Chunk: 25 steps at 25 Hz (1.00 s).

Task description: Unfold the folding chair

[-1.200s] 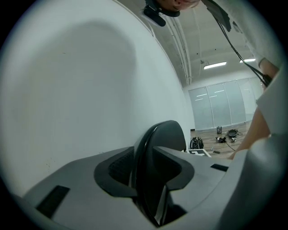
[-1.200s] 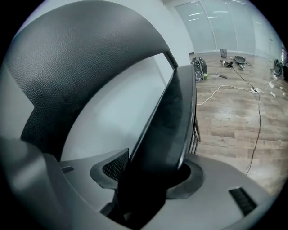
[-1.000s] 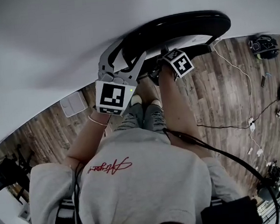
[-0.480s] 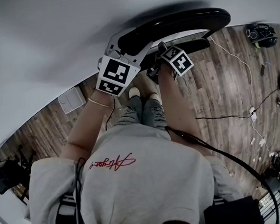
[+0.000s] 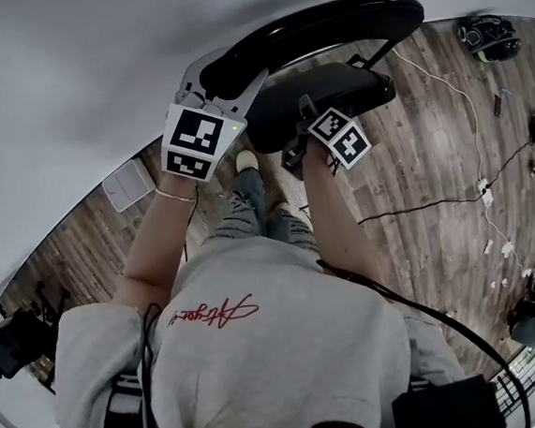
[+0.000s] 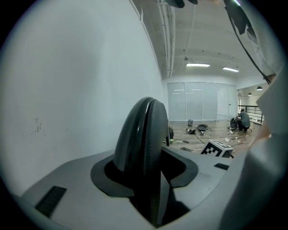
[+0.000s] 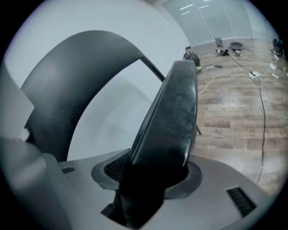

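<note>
Since a second ago the right gripper point(image 7: 146, 186) has drawn the seat point(image 5: 326, 85) out and away from the backrest point(image 5: 325, 26), and a gap now shows between them. Its jaws are clamped on the seat's edge. The left gripper point(image 6: 150, 179) is closing its jaws on the backrest's curved top, which fills the space between them. The chair stands on the wood floor point(image 5: 423, 165) by the white wall point(image 5: 93, 65). Unfolding looks partway done. Next, the seat likely needs swinging further down while the backrest is held steady.
</note>
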### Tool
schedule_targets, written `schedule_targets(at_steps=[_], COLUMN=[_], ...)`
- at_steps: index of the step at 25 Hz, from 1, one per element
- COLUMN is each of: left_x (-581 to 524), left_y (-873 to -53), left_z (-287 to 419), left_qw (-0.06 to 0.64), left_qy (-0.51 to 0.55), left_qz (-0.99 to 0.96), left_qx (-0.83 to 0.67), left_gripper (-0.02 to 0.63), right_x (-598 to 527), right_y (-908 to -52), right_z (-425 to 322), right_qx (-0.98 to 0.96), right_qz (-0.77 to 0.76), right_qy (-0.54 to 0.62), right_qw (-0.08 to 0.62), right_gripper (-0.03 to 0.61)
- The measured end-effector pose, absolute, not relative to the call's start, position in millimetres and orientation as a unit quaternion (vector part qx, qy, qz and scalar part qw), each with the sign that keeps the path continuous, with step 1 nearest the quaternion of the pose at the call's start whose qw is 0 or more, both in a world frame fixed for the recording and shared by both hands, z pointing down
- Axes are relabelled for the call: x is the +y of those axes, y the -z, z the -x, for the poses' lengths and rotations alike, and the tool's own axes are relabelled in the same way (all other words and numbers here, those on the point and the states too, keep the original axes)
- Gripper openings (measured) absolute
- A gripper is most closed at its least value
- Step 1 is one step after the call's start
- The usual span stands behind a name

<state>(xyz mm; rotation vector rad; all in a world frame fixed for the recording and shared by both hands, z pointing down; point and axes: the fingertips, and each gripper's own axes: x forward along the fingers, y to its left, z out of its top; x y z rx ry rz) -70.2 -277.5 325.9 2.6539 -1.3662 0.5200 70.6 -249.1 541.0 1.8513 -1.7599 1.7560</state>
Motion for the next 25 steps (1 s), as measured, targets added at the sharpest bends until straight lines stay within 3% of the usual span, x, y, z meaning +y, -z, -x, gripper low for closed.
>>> schedule_targets(at_steps=[7,16,25], left_x=[-228.4,-174.3,-162.2], left_y=[-330.0,-352.4,-351.1], left_z=[39.4,15.9,5.4], left_qw=[0.015,0.021,0.003], left_qy=[-0.165,-0.16,-0.154], left_qz=[-0.874,-0.875,-0.88], left_qx=[-0.457,-0.456,-0.449], left_gripper=[0.201,0.204,0.215], right_x=[-174.6,-68.0,-47.9], right_y=[-569.3,-656.0,-664.4], right_z=[-114.1,-164.7,-181.9], right_qx=[-0.575,-0.557,-0.606], right_qz=[-0.562,-0.511,-0.547], right_qy=[-0.595,-0.654,-0.573], right_qw=[-0.016,-0.03,-0.074], right_gripper=[0.218,0.241,0.282])
